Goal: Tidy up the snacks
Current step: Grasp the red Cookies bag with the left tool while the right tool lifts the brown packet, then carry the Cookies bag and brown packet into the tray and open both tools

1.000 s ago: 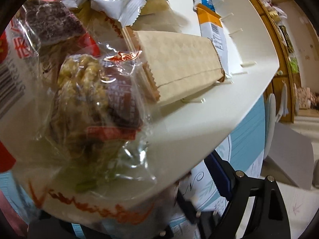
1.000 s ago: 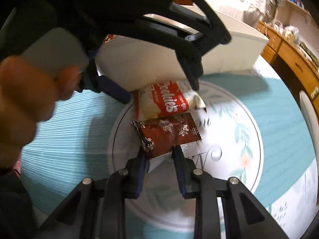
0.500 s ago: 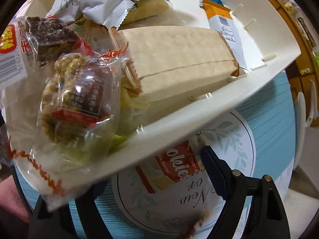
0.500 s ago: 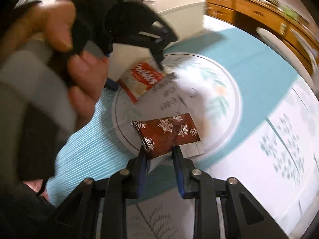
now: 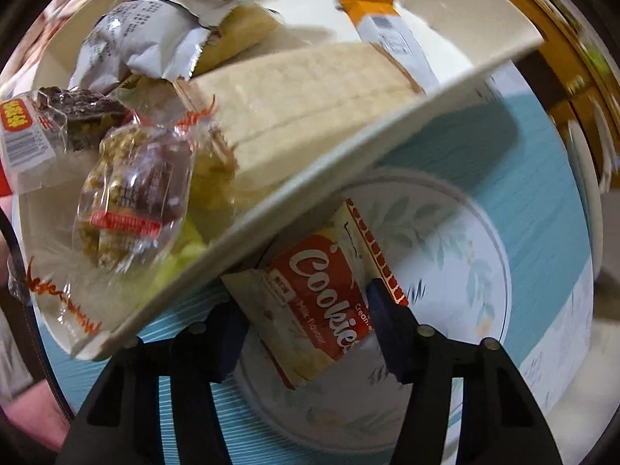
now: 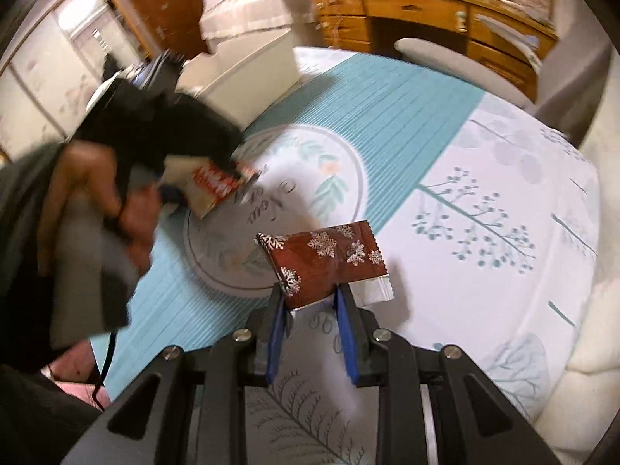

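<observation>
— Two packets are in play, one for each gripper. Where is the red one with the snowflakes?

— The snowflake packet (image 6: 323, 261) is pinched by its lower edge in the right gripper (image 6: 310, 302), whose blue pads press on it from both sides. It hangs lifted over the tablecloth (image 6: 484, 271), near the round placemat (image 6: 341, 178).

— And the cookie packet?

— The cookie packet (image 5: 325, 298) sits between the fingers of the left gripper (image 5: 306, 325), just beside the wall of the white bin (image 5: 310, 178). Those jaws have just been closing around it. The right pad touches its red-edged side; the left pad is at its other edge, though blur keeps me from telling how firm the squeeze is.

— What is in the bin?

— Several wrapped snacks: a long beige pack (image 5: 310, 100), a clear-wrapped nut bar (image 5: 135, 193) and a white-and-orange packet (image 5: 383, 31), lying close together.
</observation>
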The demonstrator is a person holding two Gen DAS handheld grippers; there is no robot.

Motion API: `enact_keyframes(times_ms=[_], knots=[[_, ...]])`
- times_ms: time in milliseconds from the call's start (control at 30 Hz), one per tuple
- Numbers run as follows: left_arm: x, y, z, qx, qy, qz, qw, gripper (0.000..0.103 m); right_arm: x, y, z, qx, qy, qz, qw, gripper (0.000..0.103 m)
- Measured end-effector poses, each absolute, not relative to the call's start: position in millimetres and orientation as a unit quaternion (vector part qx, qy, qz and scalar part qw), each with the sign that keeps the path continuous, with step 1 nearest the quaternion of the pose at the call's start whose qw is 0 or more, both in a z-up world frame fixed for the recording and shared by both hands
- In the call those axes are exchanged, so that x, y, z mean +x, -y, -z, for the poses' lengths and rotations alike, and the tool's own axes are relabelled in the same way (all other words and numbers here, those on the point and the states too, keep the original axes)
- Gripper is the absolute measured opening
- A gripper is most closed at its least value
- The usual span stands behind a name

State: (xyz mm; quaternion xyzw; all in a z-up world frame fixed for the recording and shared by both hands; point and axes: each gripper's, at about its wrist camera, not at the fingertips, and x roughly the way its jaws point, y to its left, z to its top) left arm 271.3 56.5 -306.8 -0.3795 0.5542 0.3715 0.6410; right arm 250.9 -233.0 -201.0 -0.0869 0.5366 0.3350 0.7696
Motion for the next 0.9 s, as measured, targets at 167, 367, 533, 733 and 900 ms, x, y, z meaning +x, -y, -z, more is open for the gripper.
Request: enact_keyframes(times_ms=[167, 367, 533, 733, 900], knots=[[257.5, -40.7, 308.7, -0.354, -0.599, -0.321, 0.643, 0.053, 249.6, 237.4, 191.0, -0.055, -0.537, -0.304, 0.785, 0.025], [232.2, -32.1, 299.4, -0.368, -0.656, -0.243, 0.612, 0.052, 245.6, 233.6, 178.1, -0.022, -0.550, -0.252, 0.796, 0.025], [212.8, -39.0, 263.1, -0.341, -0.666, -0.183, 0.637, 0.052, 239.3, 222.3, 161.2, 0.001, -0.545, -0.226, 0.807, 0.026], [183.0, -69.7, 202.2, -0.308, -0.636, -0.096, 0.701, 0.053, 226.4, 186.3, 127.5, 0.031, -0.512, -0.220, 0.830, 0.026], [177.4, -114.0, 145.6, -0.260, -0.579, -0.065, 0.770, 0.053, 211.7, 145.9, 98.4, 0.068, -0.481, -0.218, 0.847, 0.026]])
